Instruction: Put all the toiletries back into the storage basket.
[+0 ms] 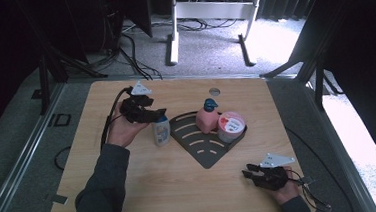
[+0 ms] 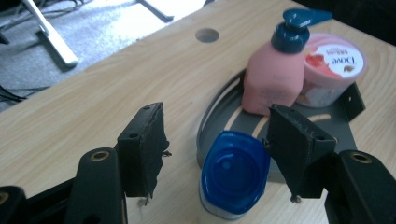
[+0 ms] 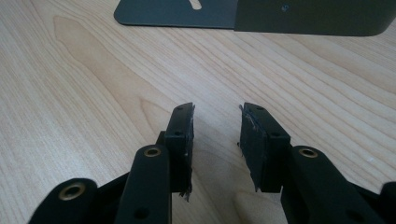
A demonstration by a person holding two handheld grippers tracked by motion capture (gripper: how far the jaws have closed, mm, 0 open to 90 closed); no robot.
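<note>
Left gripper jaws being held spread around blue-capped bottle, one pad just beside cap. Right gripper being rested on table, jaws parted, nothing pinched.

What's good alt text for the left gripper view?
The left gripper stands open around a blue-capped bottle on a wooden table, its right pad beside the cap. Behind, a dark corner tray holds a pink pump bottle and a Dove tub.
</note>
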